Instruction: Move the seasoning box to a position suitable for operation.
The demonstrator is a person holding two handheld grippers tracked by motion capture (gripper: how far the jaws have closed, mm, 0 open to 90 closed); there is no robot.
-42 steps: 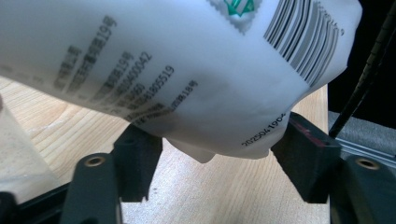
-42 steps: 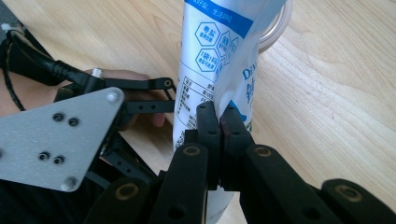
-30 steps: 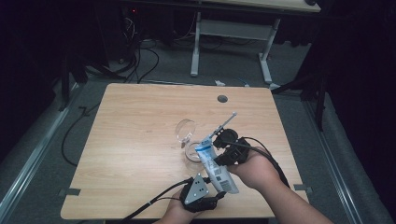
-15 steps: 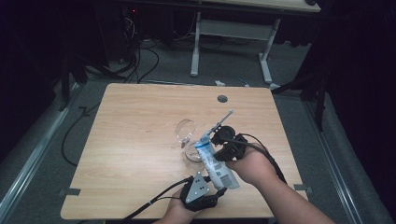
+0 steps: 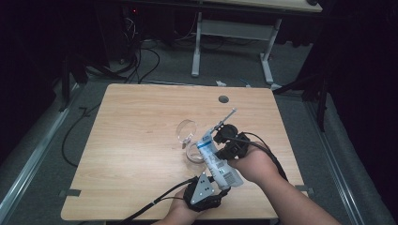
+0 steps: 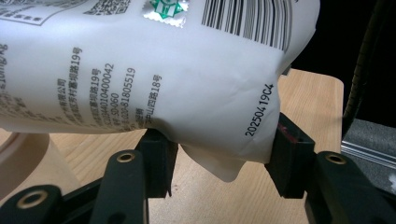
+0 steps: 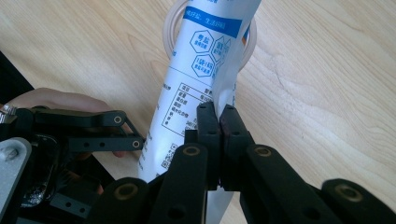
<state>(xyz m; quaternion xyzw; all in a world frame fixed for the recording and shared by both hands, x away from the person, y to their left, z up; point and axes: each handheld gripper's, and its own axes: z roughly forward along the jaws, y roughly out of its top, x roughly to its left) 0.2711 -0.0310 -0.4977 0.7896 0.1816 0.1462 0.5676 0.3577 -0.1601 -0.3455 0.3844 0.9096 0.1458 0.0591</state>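
A white bag (image 5: 215,161) with a blue band and printed text is held slanted between both grippers. Its upper end leans into a clear glass jar (image 5: 190,155) on the wooden table (image 5: 131,140). My right gripper (image 5: 218,149) is shut on the bag's side seam (image 7: 223,88), and the bag's top reaches into the jar's round rim (image 7: 169,32). My left gripper (image 5: 221,185) holds the bag's bottom corner (image 6: 224,158). Its jaws have just been closing, and both pads press on the bag (image 6: 140,70). My left gripper (image 7: 93,135) also appears in the right gripper view.
A clear round lid (image 5: 186,130) stands on edge just behind the jar. A cable hole (image 5: 223,99) sits near the table's far edge. Cables trail from both grippers over the near edge. Another desk's legs (image 5: 265,61) stand on the floor beyond.
The right hand with the bag has edged very slightly. The left hand stays in place at the bag's bottom end.
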